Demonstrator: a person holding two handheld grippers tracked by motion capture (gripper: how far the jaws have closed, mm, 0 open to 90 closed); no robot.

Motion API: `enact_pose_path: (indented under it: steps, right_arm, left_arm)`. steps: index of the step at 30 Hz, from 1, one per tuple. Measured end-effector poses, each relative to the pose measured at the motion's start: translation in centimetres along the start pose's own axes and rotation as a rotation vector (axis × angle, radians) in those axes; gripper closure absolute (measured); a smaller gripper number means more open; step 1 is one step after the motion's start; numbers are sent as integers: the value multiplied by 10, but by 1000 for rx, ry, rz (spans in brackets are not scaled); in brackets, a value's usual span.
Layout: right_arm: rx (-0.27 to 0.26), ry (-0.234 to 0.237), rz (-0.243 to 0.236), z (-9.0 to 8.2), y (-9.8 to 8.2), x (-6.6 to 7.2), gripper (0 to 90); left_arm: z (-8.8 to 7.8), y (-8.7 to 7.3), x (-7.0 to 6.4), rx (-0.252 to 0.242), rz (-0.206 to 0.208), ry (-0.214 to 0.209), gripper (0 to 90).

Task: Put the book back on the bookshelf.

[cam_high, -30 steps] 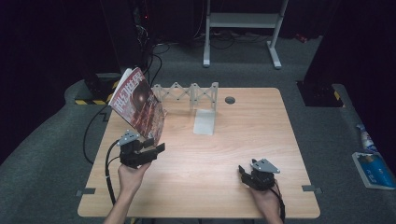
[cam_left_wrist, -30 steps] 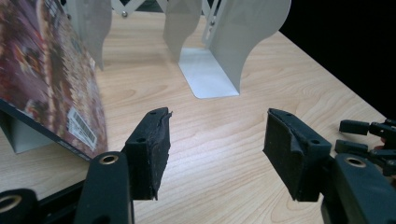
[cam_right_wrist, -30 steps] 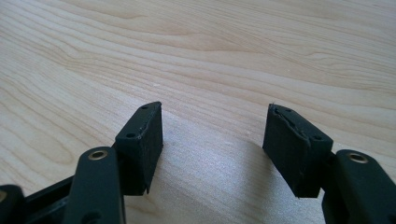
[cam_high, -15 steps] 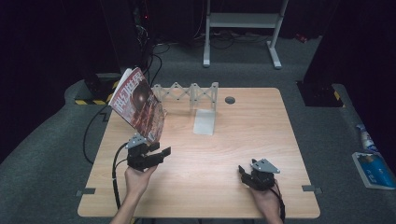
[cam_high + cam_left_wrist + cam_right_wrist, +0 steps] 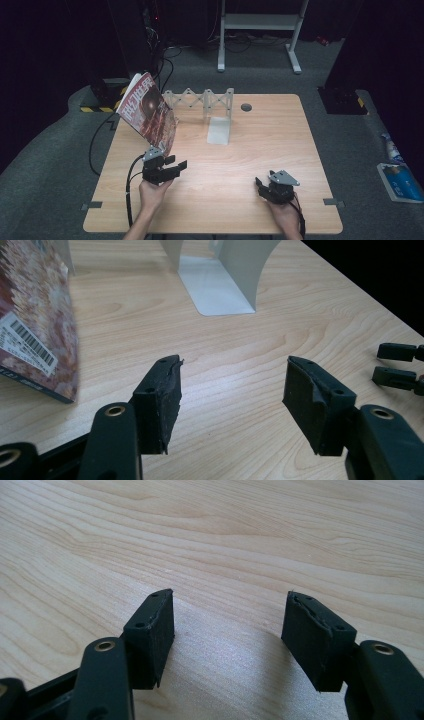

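A red-covered book stands tilted at the table's left, its top leaning toward the far left; its barcode corner rests on the wood. My left gripper is just in front of the book's lower corner and clear of it, low over the table. Its jaws are open with only bare wood between them. My right gripper rests near the front right edge, open and holding nothing. Its fingertips show at the right of the left gripper view.
A white bookend stands mid-table beyond the left gripper. A pale scissor-lattice rack runs along the back, behind the book. A round cable hole sits at the back right of the wooden table.
My left gripper has sunk a little toward the table and slid slightly right and nearer, away from the book's bottom edge. The right gripper has not moved.
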State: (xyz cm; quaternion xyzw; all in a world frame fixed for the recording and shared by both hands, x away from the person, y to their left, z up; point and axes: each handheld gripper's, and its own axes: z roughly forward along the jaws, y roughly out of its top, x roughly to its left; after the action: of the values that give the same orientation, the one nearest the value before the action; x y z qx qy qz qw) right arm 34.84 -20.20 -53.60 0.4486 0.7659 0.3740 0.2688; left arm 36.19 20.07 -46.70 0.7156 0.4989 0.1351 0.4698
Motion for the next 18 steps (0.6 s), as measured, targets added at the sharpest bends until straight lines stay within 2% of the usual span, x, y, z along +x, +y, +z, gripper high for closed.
enact_pose_path:
  steps: [5, 9, 18]
  right_arm:
    - [-1, 0, -2, 0, 0, 0, 377]
    - [-1, 0, -2, 0, 0, 0, 377]
    - [1, 1, 1, 0, 0, 0, 377]
  left_arm:
    - [5, -4, 0, 13, -4, 3, 402]
    - [9, -4, -1, 21, 15, 13, 402]
    - [17, -9, 0, 32, 8, 30, 408]
